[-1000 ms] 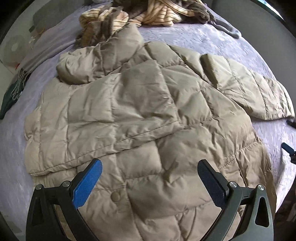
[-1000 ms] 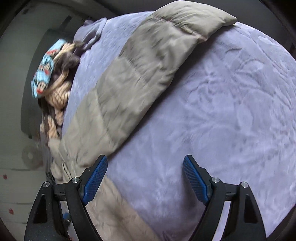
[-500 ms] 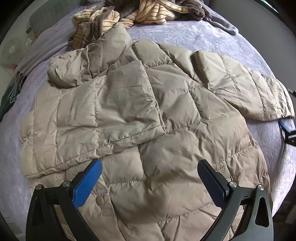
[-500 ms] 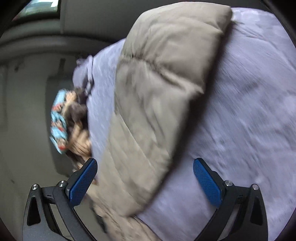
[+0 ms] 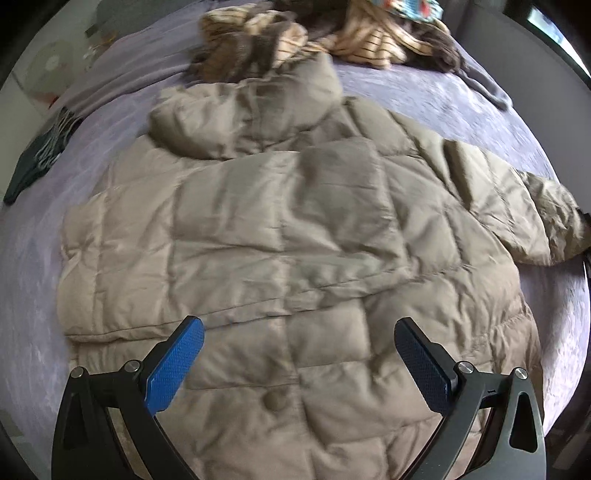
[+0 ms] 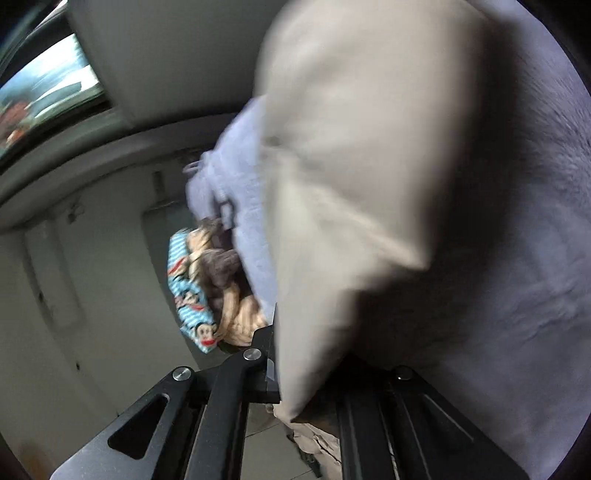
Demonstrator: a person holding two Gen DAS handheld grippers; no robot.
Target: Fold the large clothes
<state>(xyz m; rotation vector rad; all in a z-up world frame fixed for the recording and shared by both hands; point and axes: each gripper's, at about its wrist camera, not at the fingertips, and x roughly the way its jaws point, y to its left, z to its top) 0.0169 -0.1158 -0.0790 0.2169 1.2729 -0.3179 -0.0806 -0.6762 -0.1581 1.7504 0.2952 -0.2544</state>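
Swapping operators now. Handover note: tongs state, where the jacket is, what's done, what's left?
Left tongs: open, hovering over the lower front of the beige puffer jacket, touching nothing.
Right tongs: shut on the jacket's right sleeve near the cuff.
The jacket lies front up on the purple bedspread; other clothes are piled beyond the collar.
Done: left sleeve folded across the chest.
Left: probably lay the right sleeve over, then fold the body.
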